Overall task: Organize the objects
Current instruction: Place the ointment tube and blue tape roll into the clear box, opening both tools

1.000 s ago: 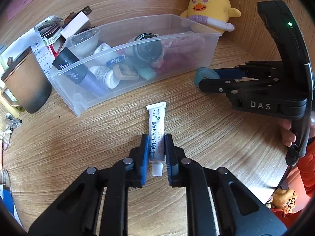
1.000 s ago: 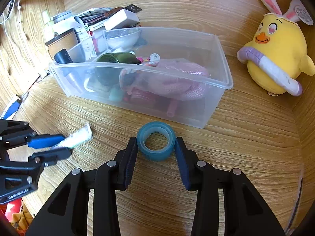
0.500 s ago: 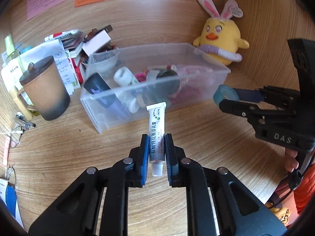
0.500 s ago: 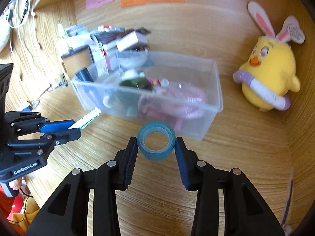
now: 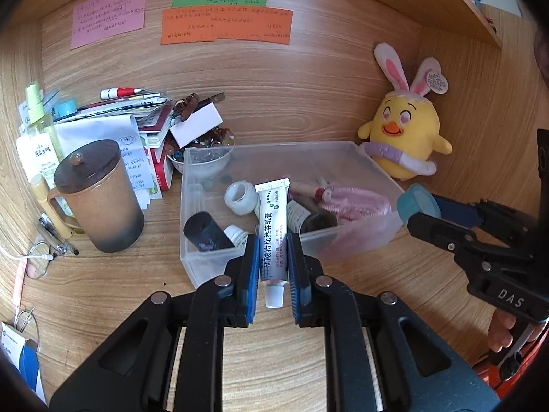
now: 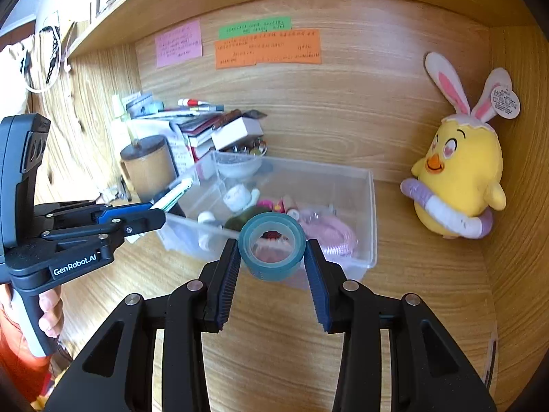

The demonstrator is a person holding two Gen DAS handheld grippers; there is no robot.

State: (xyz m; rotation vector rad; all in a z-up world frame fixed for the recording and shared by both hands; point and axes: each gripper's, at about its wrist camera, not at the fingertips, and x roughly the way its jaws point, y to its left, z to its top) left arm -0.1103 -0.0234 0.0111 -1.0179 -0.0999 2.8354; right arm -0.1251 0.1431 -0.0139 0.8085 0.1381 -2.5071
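Observation:
My left gripper (image 5: pixel 272 267) is shut on a white ointment tube (image 5: pixel 272 226), cap end toward the camera, held in the air in front of the clear plastic bin (image 5: pixel 206 267). In the right wrist view that same gripper (image 6: pixel 156 211) shows at the left with the ointment tube (image 6: pixel 175 194) sticking out toward the bin. My right gripper (image 6: pixel 271 264) is shut on a teal tape roll (image 6: pixel 272 250), lifted before the bin (image 6: pixel 372 213). The left wrist view shows it at the right edge with the tape roll (image 5: pixel 417 202) near the bin's right corner. The bin holds small bottles, a white ring and a pink cord.
A brown lidded mug (image 5: pixel 97 199) stands left of the bin, with a pile of papers, boxes and bottles (image 5: pixel 137 120) behind it. A yellow plush chick (image 5: pixel 403 137) sits in the back right corner. Sticky notes (image 5: pixel 226 25) hang on the back wall. Bare wooden desk (image 5: pixel 103 292) lies in front.
Both grippers have risen off the desk with the tube and the tape roll still held. They now hang higher in front of the bin, and more of the back wall shows.

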